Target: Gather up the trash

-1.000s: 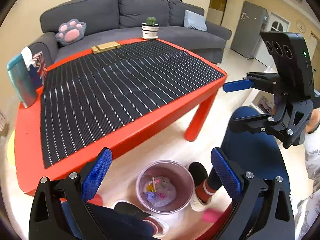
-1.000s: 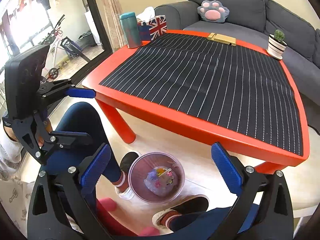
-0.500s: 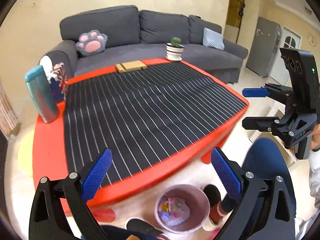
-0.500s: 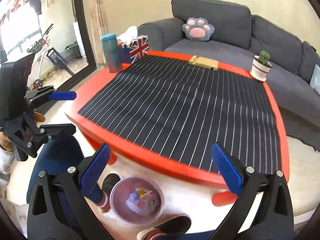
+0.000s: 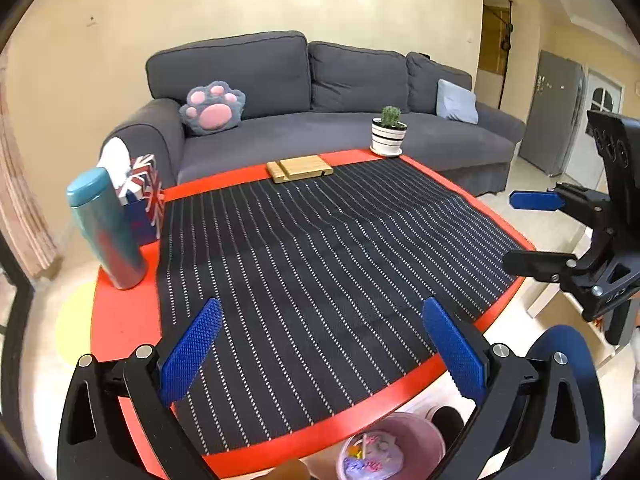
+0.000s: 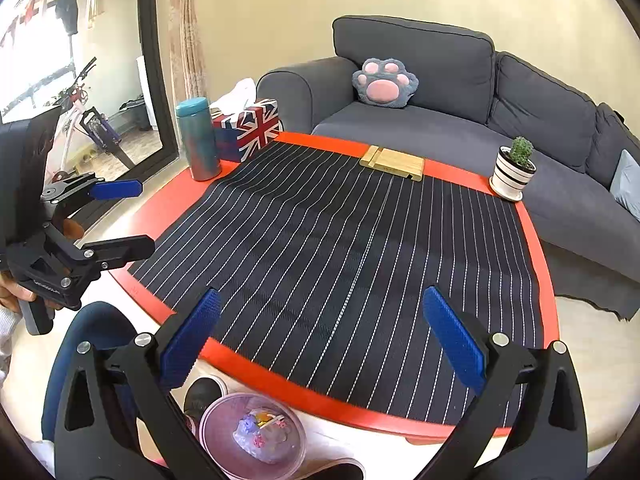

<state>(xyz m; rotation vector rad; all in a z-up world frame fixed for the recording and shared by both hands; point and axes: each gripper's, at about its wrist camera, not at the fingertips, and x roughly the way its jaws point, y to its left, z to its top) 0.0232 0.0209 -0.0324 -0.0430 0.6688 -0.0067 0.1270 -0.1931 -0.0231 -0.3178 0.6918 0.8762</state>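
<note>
A pink translucent trash bin (image 6: 252, 436) stands on the floor below the table's near edge, with crumpled colourful trash (image 6: 262, 434) inside; it also shows in the left wrist view (image 5: 390, 450). My left gripper (image 5: 326, 354) is open and empty above the table's near edge; it shows in the right wrist view (image 6: 120, 216) at the left. My right gripper (image 6: 324, 340) is open and empty over the near edge; it shows in the left wrist view (image 5: 538, 230) at the right. No loose trash shows on the striped mat (image 5: 320, 260).
The red table (image 6: 168, 204) carries a teal bottle (image 6: 198, 144), a Union Jack tissue box (image 6: 248, 128), a wooden stand (image 6: 394, 162) and a potted cactus (image 6: 514, 168). A grey sofa (image 6: 440, 120) stands behind. My legs and shoes (image 6: 202, 394) are beside the bin.
Both grippers have risen and tilted up from over the bin to above the table's near edge. Both stay open and empty.
</note>
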